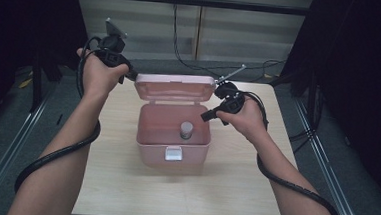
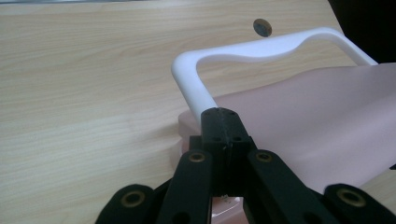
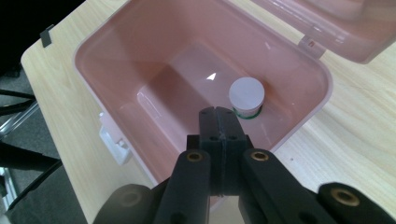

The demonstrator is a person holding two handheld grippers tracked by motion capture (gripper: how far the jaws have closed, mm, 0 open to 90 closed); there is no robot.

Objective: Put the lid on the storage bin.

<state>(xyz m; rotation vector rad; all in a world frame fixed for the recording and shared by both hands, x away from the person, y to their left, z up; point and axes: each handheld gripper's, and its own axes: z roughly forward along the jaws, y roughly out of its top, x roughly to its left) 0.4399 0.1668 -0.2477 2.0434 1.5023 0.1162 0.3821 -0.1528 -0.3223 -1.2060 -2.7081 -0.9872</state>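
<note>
We see a glossy pink plastic box (image 3: 116,60) with a smooth white plastic handle (image 2: 243,51) on a matt light wood-grain table (image 1: 243,191); jaws look matt black plastic.

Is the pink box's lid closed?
No, the lid stands tipped back behind the open box, with a small jar visible inside.

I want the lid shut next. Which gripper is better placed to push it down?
The left gripper, probably. Its shut jaws sit right by the white handle on the open lid. The right gripper points into the pink box toward the small jar.
</note>
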